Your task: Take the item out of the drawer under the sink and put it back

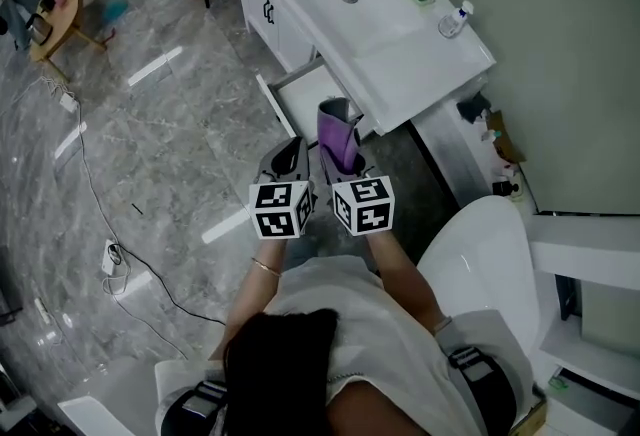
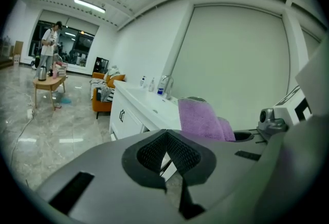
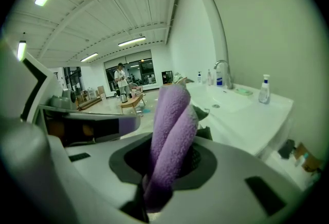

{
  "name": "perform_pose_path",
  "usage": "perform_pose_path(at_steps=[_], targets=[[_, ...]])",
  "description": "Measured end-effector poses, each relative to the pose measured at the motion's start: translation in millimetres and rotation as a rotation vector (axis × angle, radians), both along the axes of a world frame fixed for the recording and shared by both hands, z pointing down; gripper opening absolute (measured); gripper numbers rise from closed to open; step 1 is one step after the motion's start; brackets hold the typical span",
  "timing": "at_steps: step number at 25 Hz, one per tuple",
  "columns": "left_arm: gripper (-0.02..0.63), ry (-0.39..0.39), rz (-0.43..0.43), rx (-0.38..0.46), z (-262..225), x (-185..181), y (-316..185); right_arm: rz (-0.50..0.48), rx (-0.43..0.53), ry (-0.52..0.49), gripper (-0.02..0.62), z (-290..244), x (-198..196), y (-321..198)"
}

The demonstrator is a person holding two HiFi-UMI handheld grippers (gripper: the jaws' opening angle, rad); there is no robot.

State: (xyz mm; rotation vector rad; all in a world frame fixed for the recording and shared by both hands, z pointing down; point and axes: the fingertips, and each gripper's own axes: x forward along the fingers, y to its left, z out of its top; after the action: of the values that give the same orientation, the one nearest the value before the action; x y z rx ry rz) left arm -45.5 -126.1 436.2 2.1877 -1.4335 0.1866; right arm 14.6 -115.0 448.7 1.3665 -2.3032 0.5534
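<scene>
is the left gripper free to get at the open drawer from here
Likely yes: the drawer stands open just ahead of the left gripper, which is shut and empty, with nothing between them. The towel sits in the right gripper beside it.

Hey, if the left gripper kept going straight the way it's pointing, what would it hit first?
Most likely the open drawer of the sink cabinet. The left gripper, jaws together and empty, points at it slightly downward. Depth is unclear, so it could reach the cabinet face instead.
</scene>
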Motion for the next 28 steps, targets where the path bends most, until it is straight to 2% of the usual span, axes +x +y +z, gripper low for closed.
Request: perform_pose_path(at_steps=[9, 22, 28], targets=[[0.003, -0.016, 0.039, -0.005, 5, -15, -34, 0.05, 0.0, -0.01, 0.098, 4, -12, -29], [0.004, -0.03, 0.06, -0.01, 17, -15, -56, 0.077, 0.019, 0.008, 0.098, 12, 0, -63], [0.005, -0.052, 0.033, -0.033, 28, -15, -67, 0.061, 0.018, 0.008, 0.098, 19, 7, -78]])
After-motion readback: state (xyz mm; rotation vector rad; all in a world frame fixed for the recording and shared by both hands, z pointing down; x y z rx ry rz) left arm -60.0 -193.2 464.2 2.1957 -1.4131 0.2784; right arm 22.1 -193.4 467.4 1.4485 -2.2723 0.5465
